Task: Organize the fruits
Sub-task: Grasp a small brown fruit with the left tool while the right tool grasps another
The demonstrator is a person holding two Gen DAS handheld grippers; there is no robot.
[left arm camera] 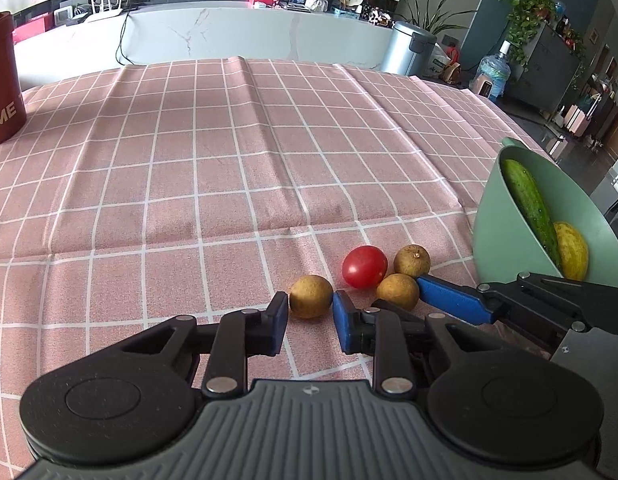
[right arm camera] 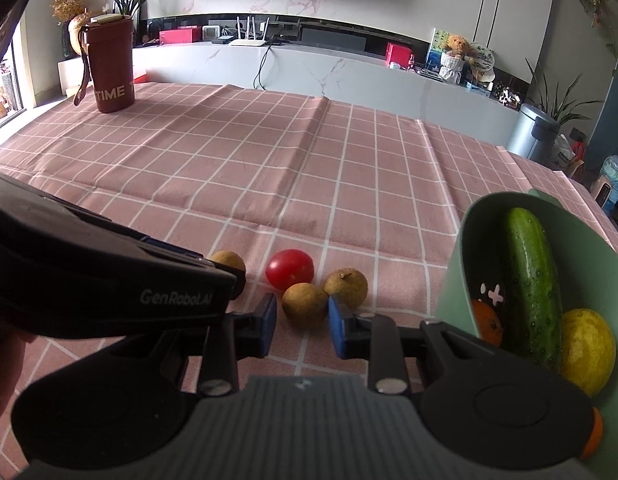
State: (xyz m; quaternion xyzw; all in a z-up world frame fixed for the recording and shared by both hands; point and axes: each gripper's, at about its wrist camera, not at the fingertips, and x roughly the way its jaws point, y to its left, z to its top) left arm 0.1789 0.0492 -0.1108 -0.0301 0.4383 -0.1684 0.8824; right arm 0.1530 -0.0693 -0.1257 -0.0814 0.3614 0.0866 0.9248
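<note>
Setting: pink checked tablecloth [left arm camera: 229, 160] over a table in a living room, marble counter and a dark screen behind.

Left gripper: left gripper [left arm camera: 310, 322] hangs low over the cloth, jaws parted and holding nothing; a brown longan [left arm camera: 311, 296] sits straight ahead, just past the blue fingertips [left arm camera: 343, 312] and centred on the gap between them.

Right gripper: right gripper [right arm camera: 302, 322] is likewise spread and empty; a second longan [right arm camera: 305, 305] lies dead ahead at the mouth of its jaws, its near side level with the tips.

Key relation: each tool faces its own fruit head-on, so a short push forward, then a squeeze, looks to be all either pick needs. Both fruits are round, with no long axis to line up.

Crowding: third longan [right arm camera: 346, 288] touches or nearly touches the right tool's target on its far right; cherry tomato [right arm camera: 289, 268] sits just behind. The right outer finger seems likely to nudge that neighbour.

Nearer arm: right side is closer to the green bowl [right arm camera: 453, 280], which stands at the cluster's right.

Bowl contents: cucumber [right arm camera: 533, 280] lying lengthwise, a yellow fruit [right arm camera: 587, 348] and an orange [right arm camera: 487, 324] partly hidden by the wall.

Progress: four small items lie loose on the cloth, by this evidence not yet sorted.

Backdrop: red tumbler [right arm camera: 111, 64] stands well apart at the far left corner.
</note>
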